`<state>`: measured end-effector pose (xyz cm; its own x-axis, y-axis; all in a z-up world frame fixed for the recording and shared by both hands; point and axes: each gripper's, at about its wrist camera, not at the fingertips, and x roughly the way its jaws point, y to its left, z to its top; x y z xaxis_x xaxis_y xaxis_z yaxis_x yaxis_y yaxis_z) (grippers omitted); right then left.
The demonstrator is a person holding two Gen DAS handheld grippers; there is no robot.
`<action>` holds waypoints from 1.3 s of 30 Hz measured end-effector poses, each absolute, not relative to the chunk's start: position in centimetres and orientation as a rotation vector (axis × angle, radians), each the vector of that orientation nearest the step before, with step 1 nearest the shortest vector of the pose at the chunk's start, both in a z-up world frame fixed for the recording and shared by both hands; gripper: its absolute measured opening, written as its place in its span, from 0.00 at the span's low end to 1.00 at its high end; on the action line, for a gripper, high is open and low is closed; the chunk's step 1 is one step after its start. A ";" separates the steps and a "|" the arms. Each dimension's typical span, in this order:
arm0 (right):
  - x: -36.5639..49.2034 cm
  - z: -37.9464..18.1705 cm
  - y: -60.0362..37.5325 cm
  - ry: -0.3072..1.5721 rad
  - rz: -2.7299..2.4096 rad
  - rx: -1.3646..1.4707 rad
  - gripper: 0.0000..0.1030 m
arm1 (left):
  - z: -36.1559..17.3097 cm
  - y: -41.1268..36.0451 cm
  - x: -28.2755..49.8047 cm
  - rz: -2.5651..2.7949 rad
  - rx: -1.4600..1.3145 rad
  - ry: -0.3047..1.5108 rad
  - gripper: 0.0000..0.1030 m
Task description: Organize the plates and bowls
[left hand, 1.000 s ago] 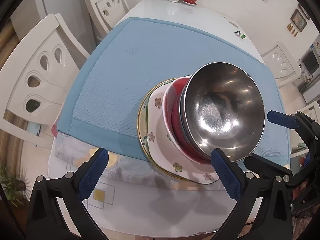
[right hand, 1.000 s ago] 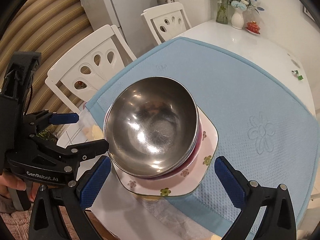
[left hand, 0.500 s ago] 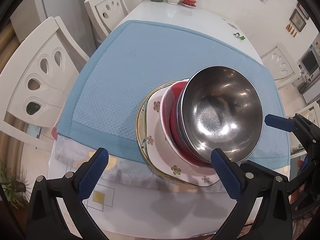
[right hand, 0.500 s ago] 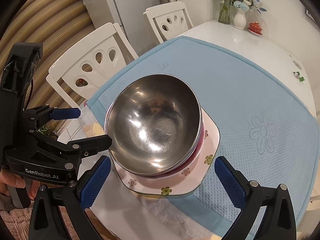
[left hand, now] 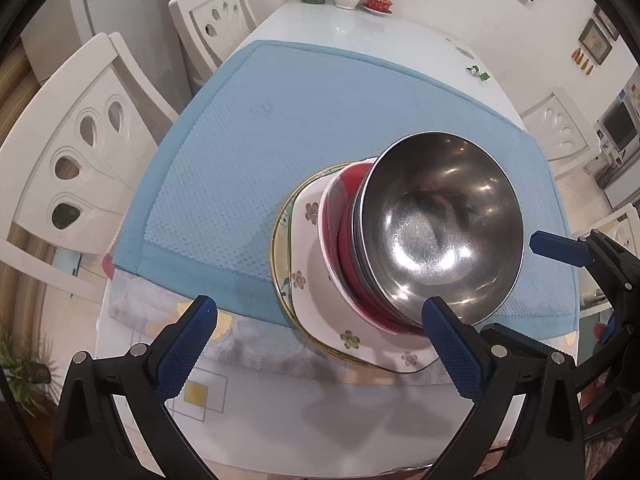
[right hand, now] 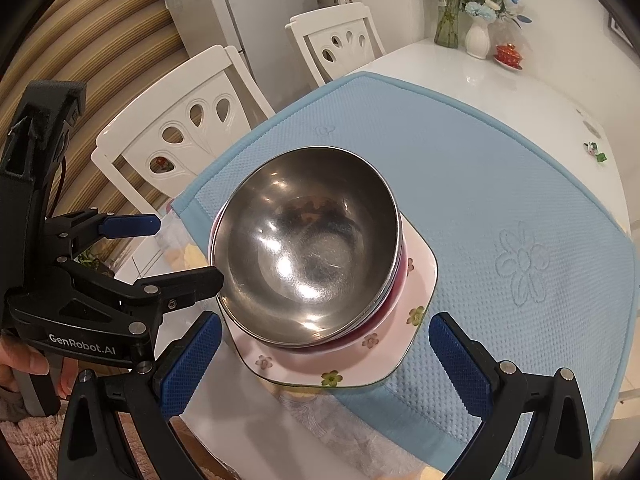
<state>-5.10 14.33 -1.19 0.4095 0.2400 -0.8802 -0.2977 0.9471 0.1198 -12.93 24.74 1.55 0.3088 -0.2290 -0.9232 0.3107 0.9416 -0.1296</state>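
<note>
White glossy worktop (left hand: 400, 32): nested before both my spread, empty tools (left hand: 320, 344) (right hand: 324, 356), shiny steel bowl (left hand: 440, 224) tops floral plate (right hand: 416, 276) for stability.

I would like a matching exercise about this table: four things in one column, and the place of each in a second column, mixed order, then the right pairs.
Things:
1. shiny steel bowl
2. red bowl
3. square white plate with small flowers
4. white ceramic vase

Places:
A. at the far end of the table
B. under the bowls, on a round yellow-rimmed plate
C. top of the stack
D. directly beneath the steel bowl

Pairs: 1-C, 2-D, 3-B, 4-A
</note>
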 end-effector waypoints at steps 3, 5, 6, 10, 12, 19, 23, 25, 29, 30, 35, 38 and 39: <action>-5.1 -1.2 14.3 1.102 0.339 -0.056 1.00 | 1.5 24.7 -13.0 -0.355 0.081 1.206 0.99; -5.1 -1.3 14.3 1.104 0.339 -0.054 1.00 | 1.5 24.7 -13.1 -0.355 0.081 1.206 0.99; -5.0 -1.3 14.4 1.105 0.339 -0.056 1.00 | 1.5 24.7 -13.1 -0.355 0.081 1.206 0.99; -4.9 -1.4 14.4 1.112 0.338 -0.059 1.00 | 1.4 24.8 -13.1 -0.353 0.082 1.211 0.99; -4.9 -1.4 14.5 1.111 0.337 -0.060 1.00 | 1.4 24.8 -13.1 -0.353 0.082 1.210 0.99; -5.0 -1.4 14.7 1.107 0.336 -0.064 1.00 | 1.4 25.0 -13.1 -0.354 0.080 1.207 0.99; -5.1 -1.3 14.4 1.105 0.330 -0.057 1.00 | 1.4 24.9 -13.1 -0.352 0.079 1.208 0.99; -5.0 -1.3 14.3 1.106 0.329 -0.054 1.00 | 1.5 25.0 -13.1 -0.352 0.080 1.207 0.99; -4.9 -1.3 14.2 1.103 0.325 -0.054 1.00 | 1.5 25.0 -13.0 -0.354 0.081 1.205 0.99; -4.9 -1.2 14.2 1.102 0.324 -0.055 1.00 | 1.5 25.0 -13.0 -0.356 0.081 1.205 0.99; -4.9 -1.1 14.0 1.093 0.317 -0.054 1.00 | 1.6 25.0 -12.9 -0.362 0.087 1.202 0.99; -5.0 -1.1 13.8 1.088 0.309 -0.051 1.00 | 1.6 24.9 -12.9 -0.362 0.089 1.199 0.99; -5.0 -1.1 13.8 1.090 0.307 -0.050 1.00 | 1.6 24.9 -12.9 -0.361 0.088 1.198 0.99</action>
<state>-4.95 13.80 -1.08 0.4248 0.2208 -0.8780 -0.2700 0.9566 0.1099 -12.94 24.89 1.64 0.3145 -0.2270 -0.9217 0.3199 0.9395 -0.1223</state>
